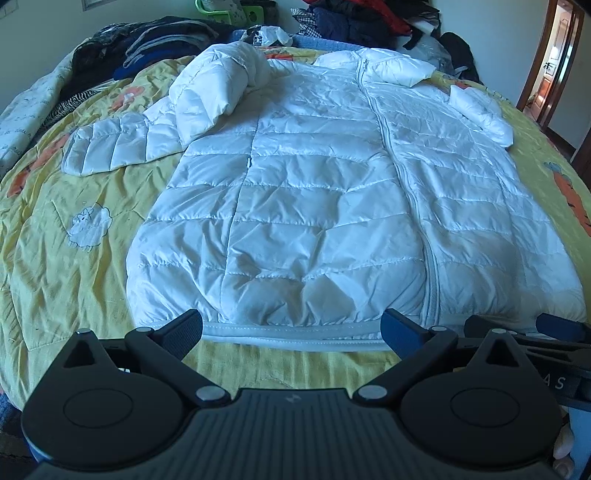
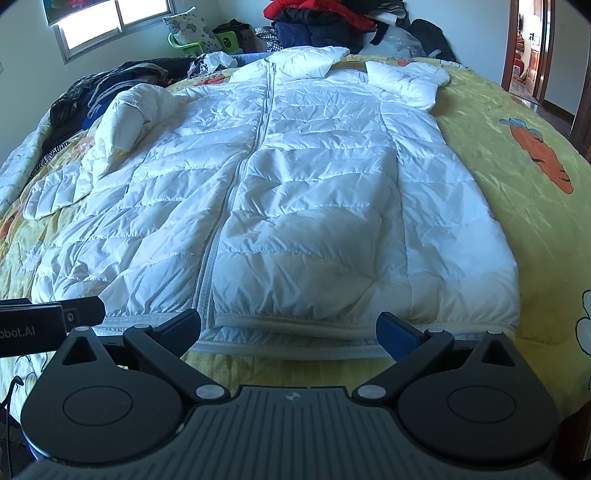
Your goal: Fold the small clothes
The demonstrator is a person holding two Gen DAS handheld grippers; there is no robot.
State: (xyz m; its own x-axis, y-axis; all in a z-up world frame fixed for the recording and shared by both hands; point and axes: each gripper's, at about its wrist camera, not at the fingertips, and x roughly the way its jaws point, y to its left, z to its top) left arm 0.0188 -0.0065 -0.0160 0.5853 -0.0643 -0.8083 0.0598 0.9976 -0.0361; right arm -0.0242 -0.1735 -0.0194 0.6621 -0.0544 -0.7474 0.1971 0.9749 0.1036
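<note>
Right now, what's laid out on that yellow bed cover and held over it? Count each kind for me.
White puffer jacket: 1
Jacket sleeves: 2
Handheld grippers, left gripper and right gripper, both open at the hem: 2
Total: 5

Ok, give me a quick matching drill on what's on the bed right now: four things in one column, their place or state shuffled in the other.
Things:
1. white puffer jacket
2. left gripper
3. carrot print
4. pile of dark clothes

Place or state:
A. at the far edge of the bed
B. spread flat, zipped, hem toward the grippers
C. open, at the hem
D. on the yellow quilt, to the jacket's right

Pairs: 1-B, 2-C, 3-D, 4-A
</note>
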